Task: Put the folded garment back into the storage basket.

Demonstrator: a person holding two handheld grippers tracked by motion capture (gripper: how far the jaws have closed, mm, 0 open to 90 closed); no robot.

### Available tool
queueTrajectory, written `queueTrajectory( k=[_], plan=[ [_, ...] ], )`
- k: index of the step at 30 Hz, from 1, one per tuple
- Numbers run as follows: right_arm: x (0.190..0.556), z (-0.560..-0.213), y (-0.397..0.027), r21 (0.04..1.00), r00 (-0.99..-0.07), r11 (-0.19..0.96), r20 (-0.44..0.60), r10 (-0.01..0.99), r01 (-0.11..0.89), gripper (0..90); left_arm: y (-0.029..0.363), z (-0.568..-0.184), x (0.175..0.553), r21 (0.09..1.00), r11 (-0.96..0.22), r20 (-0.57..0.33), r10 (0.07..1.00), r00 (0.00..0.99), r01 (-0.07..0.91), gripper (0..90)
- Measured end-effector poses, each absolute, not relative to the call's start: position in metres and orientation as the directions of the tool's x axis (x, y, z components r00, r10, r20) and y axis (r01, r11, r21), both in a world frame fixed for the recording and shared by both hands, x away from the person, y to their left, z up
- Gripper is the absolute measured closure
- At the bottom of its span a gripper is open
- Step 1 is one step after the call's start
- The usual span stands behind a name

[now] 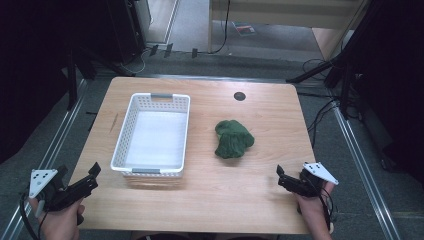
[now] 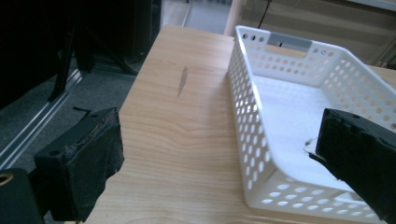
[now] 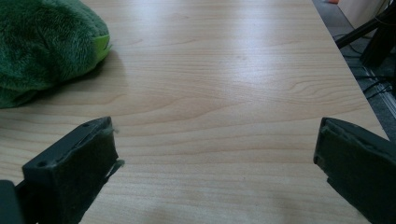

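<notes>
High view: we hold both tools at the near table (image 1: pixel 210 200) edge, left gripper (image 1: pixel 95 172) and right gripper (image 1: pixel 282 176) both spread wide, gripping nothing. Farther in, the green plush toy (image 1: pixel 233 138) lies right of centre, apart from the white basket (image 1: pixel 131 130), which sits empty at left. Looks like the start: nothing grasped yet. Next we likely reach the right gripper forward-left, straddle the soft toy, then pinch.

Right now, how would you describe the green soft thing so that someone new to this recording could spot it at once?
Start at the wooden table and find the white perforated basket on its left half. Right of that basket, apart from it, lies a dark green plush lump. It is the table's one fuzzy, shapeless thing, with a lighter green patch showing in the right gripper view.
</notes>
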State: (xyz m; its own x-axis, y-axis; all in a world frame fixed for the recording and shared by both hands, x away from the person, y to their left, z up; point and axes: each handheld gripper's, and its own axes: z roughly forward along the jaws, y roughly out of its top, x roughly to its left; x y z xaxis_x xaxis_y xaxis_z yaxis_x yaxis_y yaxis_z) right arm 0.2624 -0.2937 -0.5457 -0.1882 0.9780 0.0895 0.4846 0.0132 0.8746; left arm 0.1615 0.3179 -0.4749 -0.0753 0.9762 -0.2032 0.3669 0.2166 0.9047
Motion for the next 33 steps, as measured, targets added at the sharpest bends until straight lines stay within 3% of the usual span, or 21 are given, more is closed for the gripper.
queueTrajectory(
  k=[7,33],
  plan=[
    [0.262,-0.546,-0.295,0.872,-0.176,-0.002,0.101,0.979,0.489,0.0,0.289,-0.463,0.173,0.900,0.148,-0.140,0.989,-0.051,0.409,1.8],
    [0.262,-0.546,-0.295,0.873,-0.177,0.003,0.095,0.979,0.488,0.0,0.205,-0.451,0.222,0.891,0.072,-0.140,0.983,0.121,0.449,1.8]
  ],
)
